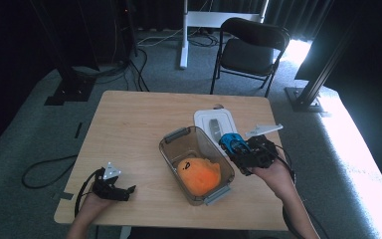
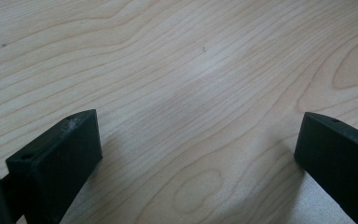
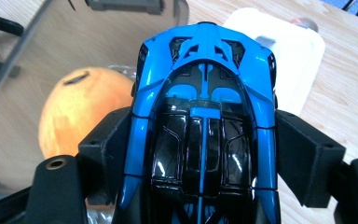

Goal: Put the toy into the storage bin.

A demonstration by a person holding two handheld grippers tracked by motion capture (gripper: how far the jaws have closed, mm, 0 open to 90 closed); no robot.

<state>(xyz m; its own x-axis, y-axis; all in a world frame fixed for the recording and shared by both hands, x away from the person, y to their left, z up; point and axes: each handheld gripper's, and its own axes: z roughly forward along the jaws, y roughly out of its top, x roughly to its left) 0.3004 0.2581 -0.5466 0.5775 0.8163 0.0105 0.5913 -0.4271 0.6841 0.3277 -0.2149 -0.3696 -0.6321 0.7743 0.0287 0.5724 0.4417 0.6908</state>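
A blue and black toy car [image 3: 203, 121] sits between the jaws of my right gripper [image 3: 203, 154], which is shut on its sides. In the high view the right gripper [image 1: 238, 149] holds the car [image 1: 230, 142] just above the right rim of a clear plastic bin [image 1: 168, 145]. An orange round fruit-like thing [image 1: 199, 174] [image 3: 77, 112] lies in a plastic bag inside the bin. My left gripper [image 1: 127, 191] rests at the table's front left, and its jaws stand wide apart over bare wood [image 2: 200, 135].
The bin's white lid [image 1: 204, 121] lies on the table behind the bin, with a grey thing on it. A black folding chair [image 1: 251, 50] stands beyond the table. Stands and cables sit on the carpet at left.
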